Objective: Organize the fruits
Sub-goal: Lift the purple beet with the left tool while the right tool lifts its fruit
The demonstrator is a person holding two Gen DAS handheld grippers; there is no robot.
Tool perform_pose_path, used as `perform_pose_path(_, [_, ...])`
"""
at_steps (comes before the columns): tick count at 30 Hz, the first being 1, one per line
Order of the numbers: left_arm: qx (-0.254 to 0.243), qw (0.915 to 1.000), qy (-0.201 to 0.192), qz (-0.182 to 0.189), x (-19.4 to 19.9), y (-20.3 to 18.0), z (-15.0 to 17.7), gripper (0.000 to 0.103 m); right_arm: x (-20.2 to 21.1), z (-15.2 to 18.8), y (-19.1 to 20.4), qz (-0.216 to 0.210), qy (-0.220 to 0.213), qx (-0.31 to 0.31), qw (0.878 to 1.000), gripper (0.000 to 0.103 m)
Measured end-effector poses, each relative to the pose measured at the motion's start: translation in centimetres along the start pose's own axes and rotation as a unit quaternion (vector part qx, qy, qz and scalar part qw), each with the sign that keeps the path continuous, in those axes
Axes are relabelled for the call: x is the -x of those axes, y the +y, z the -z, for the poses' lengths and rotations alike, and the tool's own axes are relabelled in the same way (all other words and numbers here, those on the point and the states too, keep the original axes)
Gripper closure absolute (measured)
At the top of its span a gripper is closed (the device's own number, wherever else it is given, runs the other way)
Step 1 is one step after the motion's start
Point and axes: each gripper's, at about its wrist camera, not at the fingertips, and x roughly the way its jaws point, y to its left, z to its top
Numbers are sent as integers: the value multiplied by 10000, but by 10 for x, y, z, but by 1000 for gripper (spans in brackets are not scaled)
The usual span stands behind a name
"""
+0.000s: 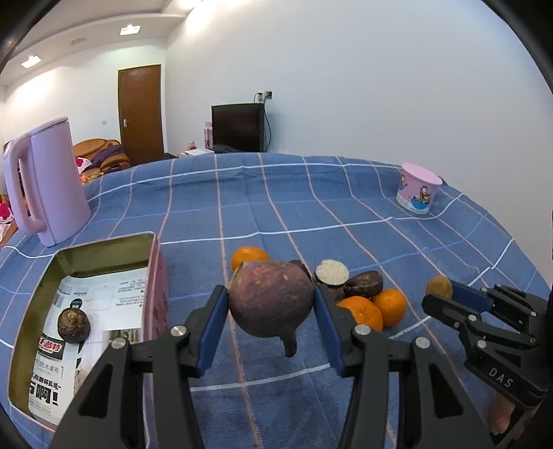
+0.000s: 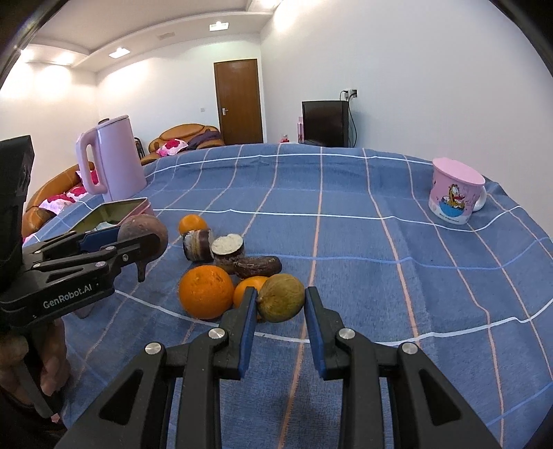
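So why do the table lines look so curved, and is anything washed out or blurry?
Left wrist view: the fisheye lens bows the checked tablecloth and darkens the corners; the ceiling lights glare white. Right wrist view: same bending; ceiling lights blown out, the kiwi-like fruit sharp, the hand at the lower left edge soft.

Between my two claws the way is crowded: the pile of oranges (image 2: 205,292) and cut purple tubers (image 2: 227,249) sits on the desk's blue checked cloth (image 1: 345,207) just ahead. To my left the open pink tin (image 1: 153,276) stands near the pile, its walls up and one small taro (image 1: 73,326) inside, with the pink kettle (image 1: 52,179) close behind it blocking the far left corner. The wide middle and right of the cloth lie bare up to the pink mug (image 2: 454,195).
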Motion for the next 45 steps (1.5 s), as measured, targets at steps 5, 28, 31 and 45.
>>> perform_pose_path(5, [2,9999,-131,-71,5,0,1,51,5,1,3,11,-154,69,9999,74])
perform_pose_path(28, [49,9979,-577,-304,22,2,4,51,22,4,4,26,-631,88,9980,74])
perform_pose_path(31, [51,9976,-617,-304,24,3,4,51,24,4,4,35,-690,98,9976,74])
perform_pose_path(45, [-8,9954,-846,-451,32,2,5,51,31,6,7,100,-897,159,9958,74])
